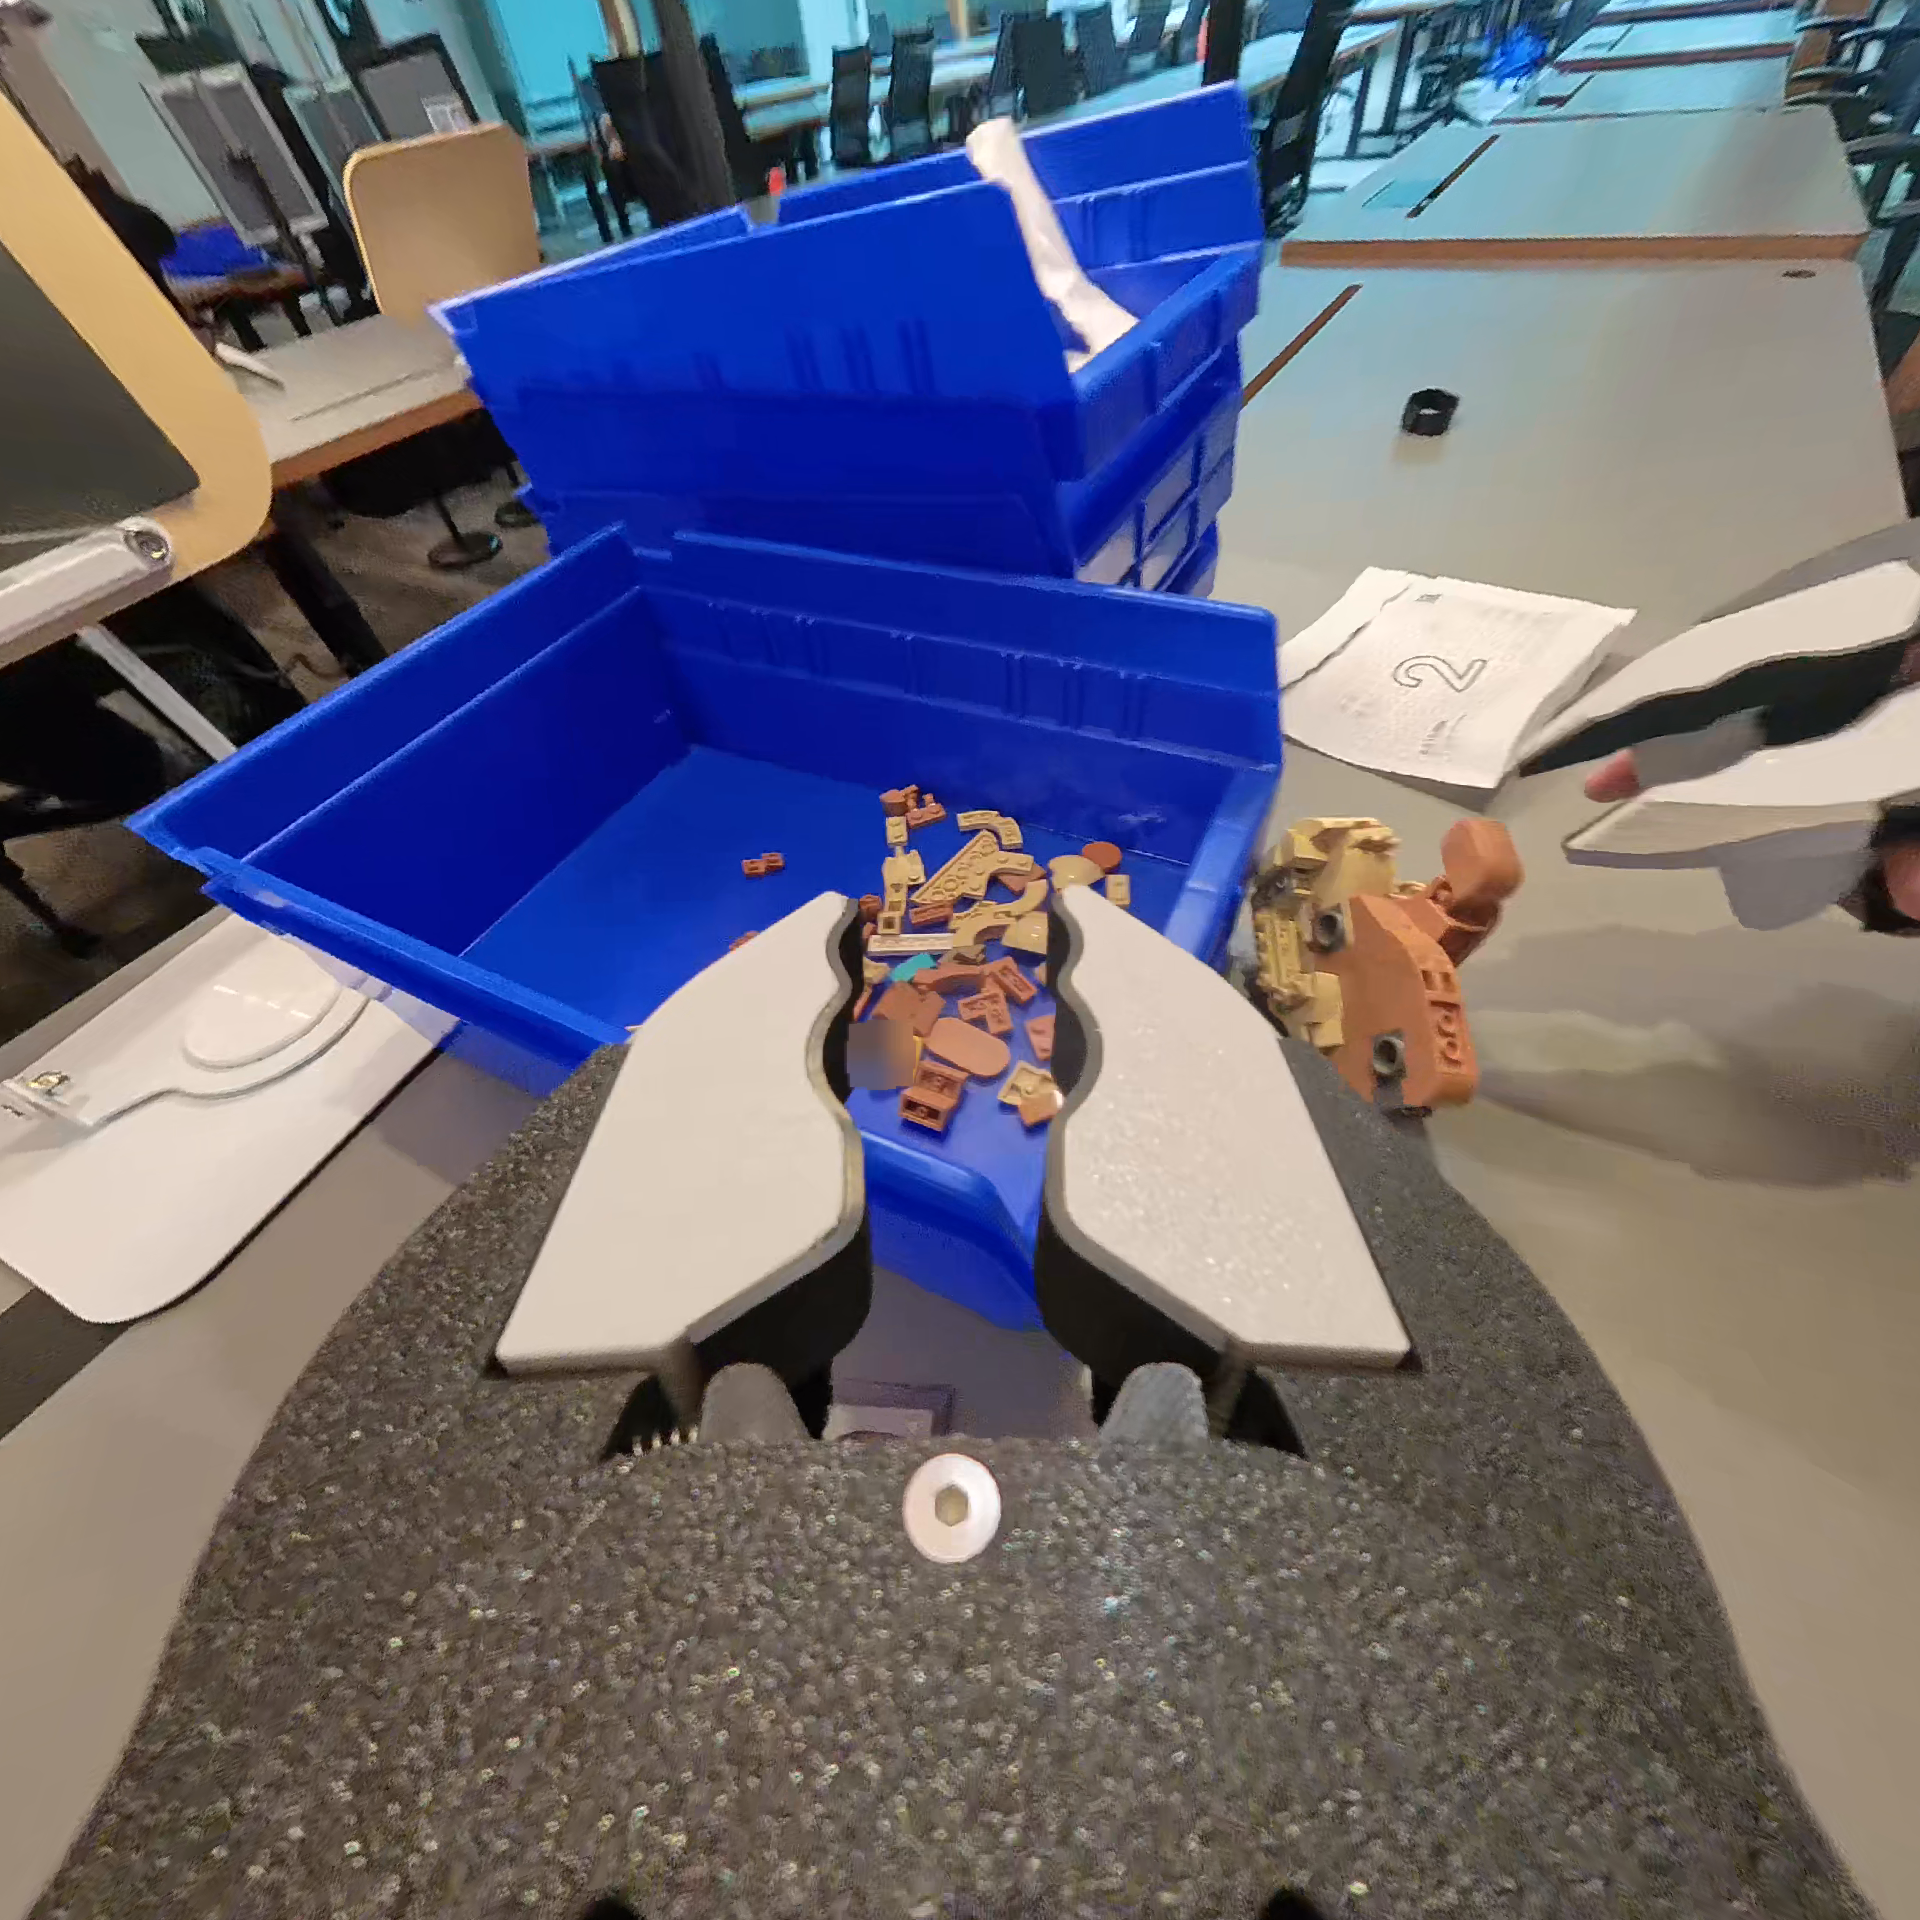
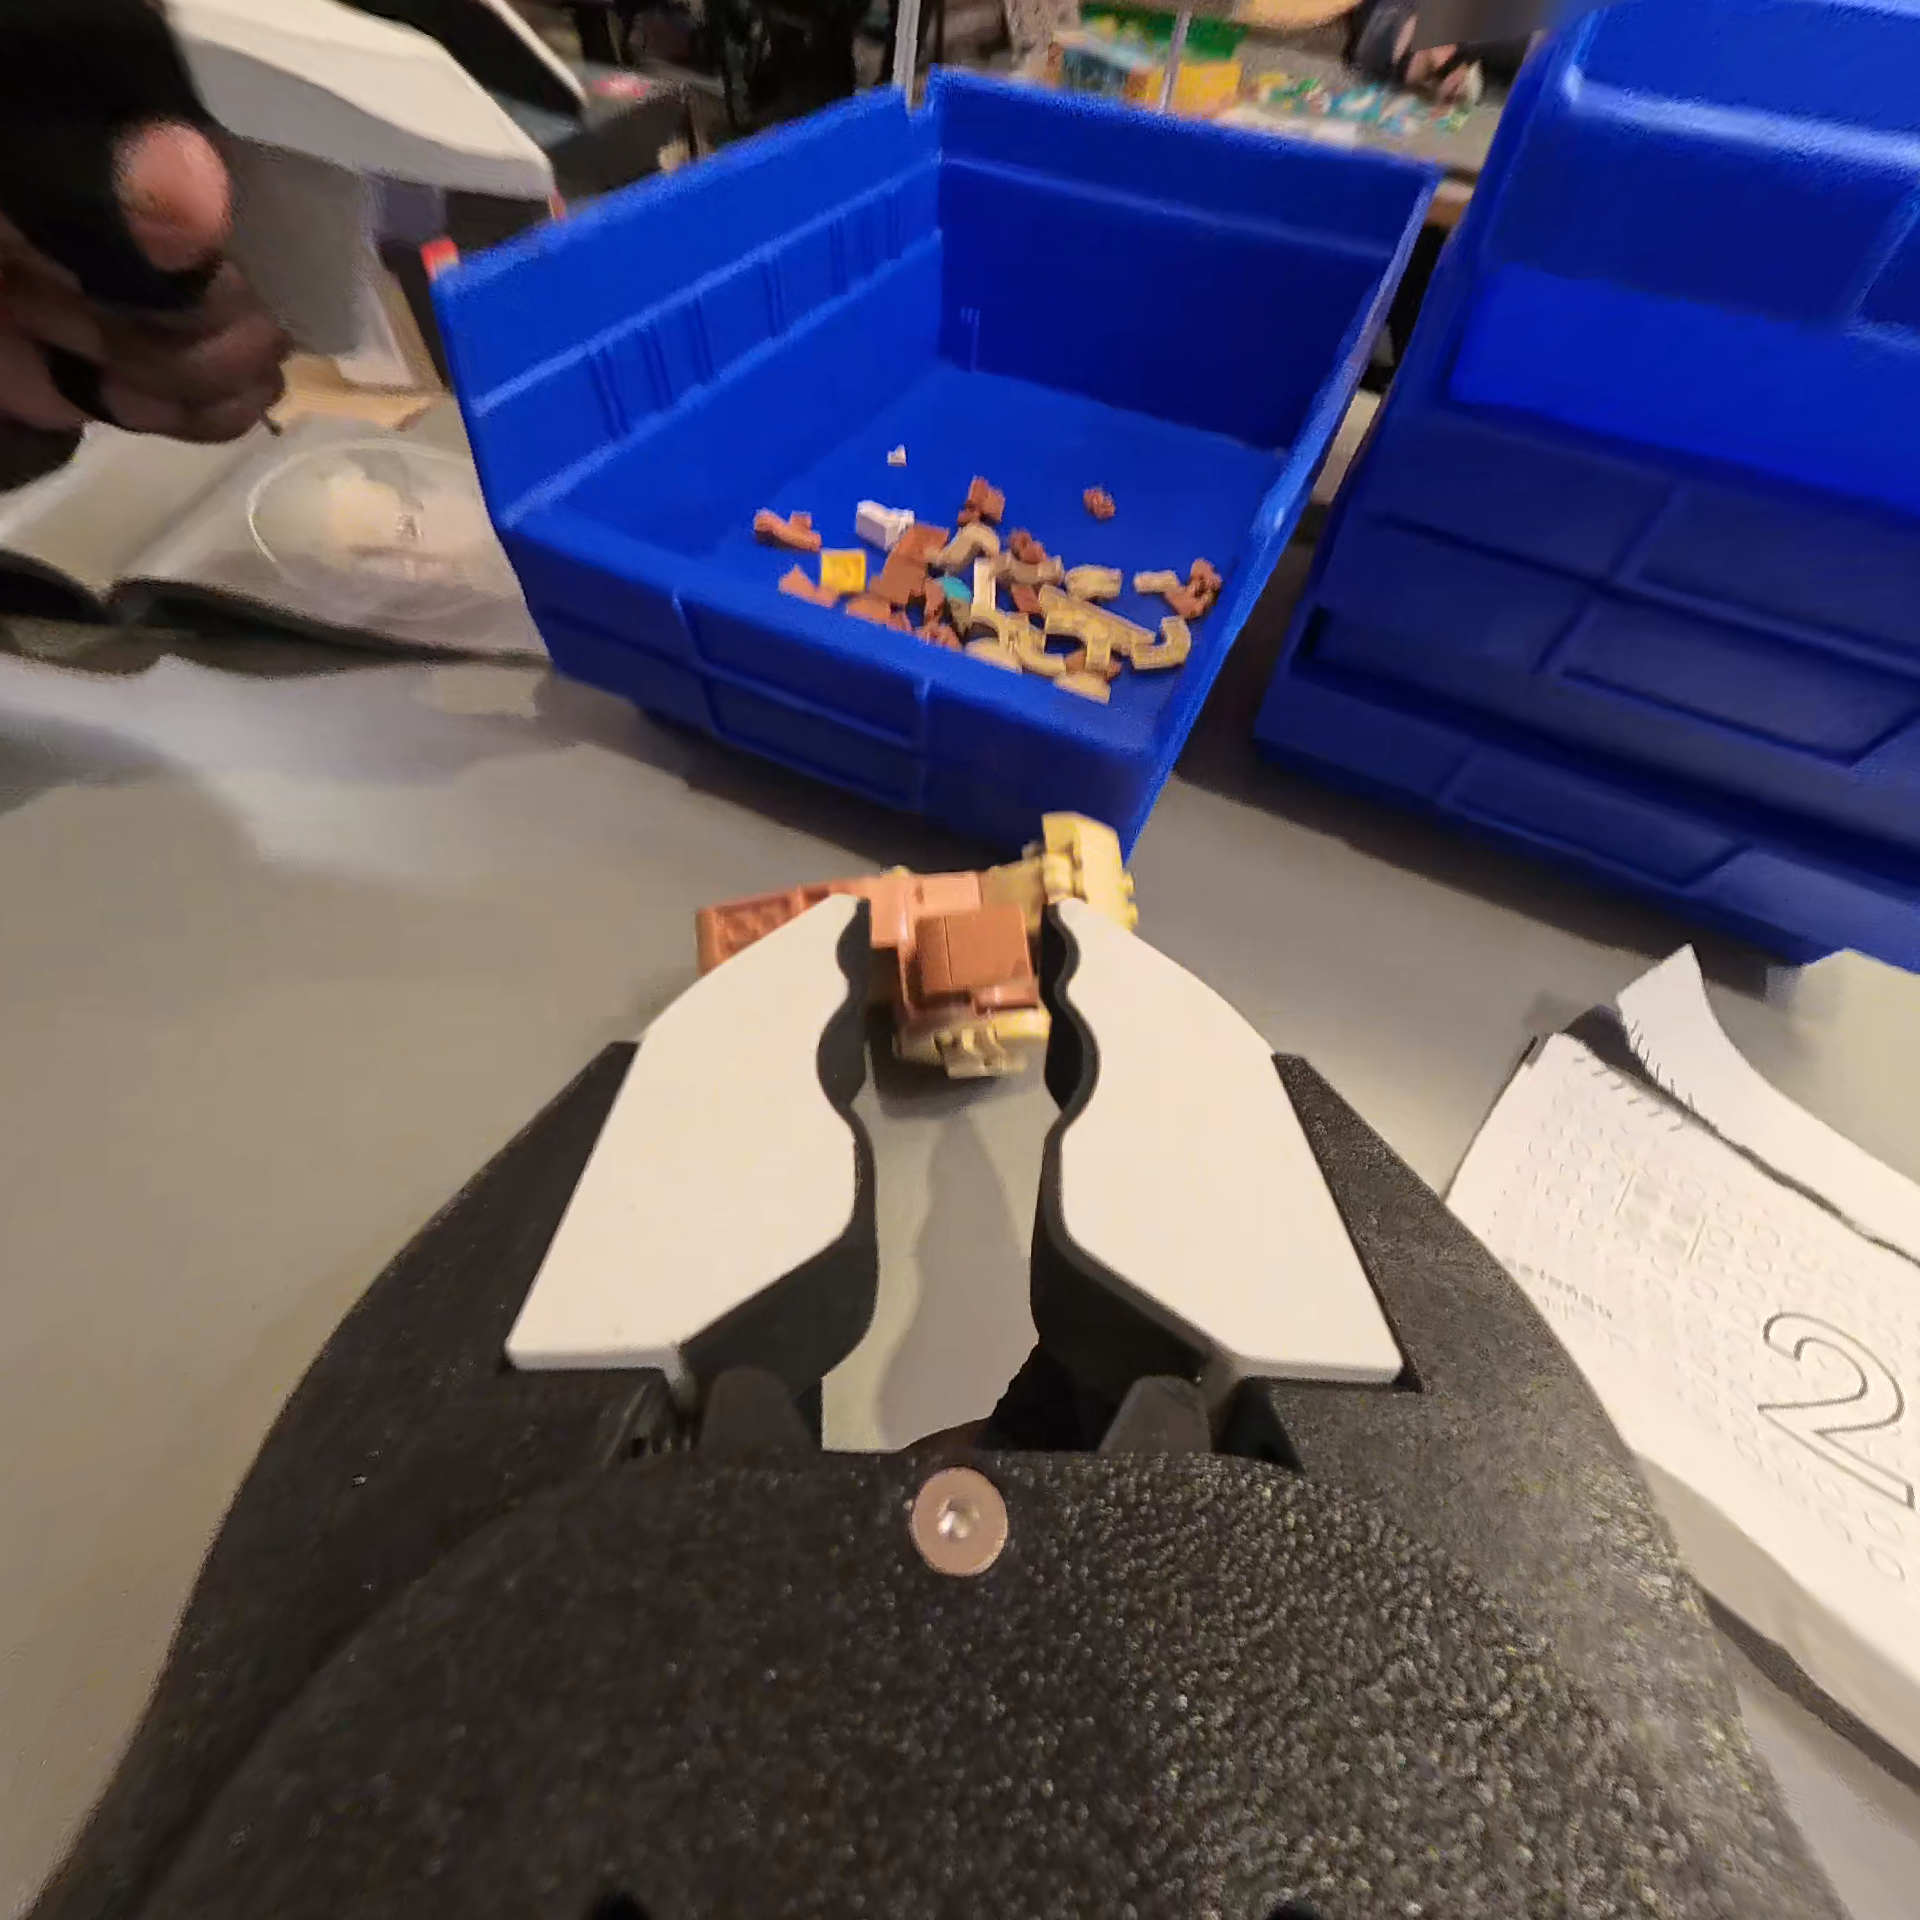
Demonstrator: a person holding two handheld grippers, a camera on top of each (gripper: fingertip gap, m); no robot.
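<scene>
My right tongs (image 2: 954, 971) straddle the brown-and-tan brick model (image 2: 961, 961) on the grey table (image 2: 312, 987), pads not clearly pressing, so it could slip when lifted, while my left tongs (image 1: 956, 935) hang open and empty over loose pieces (image 1: 966, 935) in the blue bin (image 1: 436, 748).

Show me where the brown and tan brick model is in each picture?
Left wrist view: the brick model lies on the grey table, right of centre, just outside the right wall of the open blue bin.
Right wrist view: the model sits in the middle, seen between the fingers of the right gripper, in front of the bin's near corner.
Shared landmark: the blue bin holding loose brown and tan pieces.
</scene>
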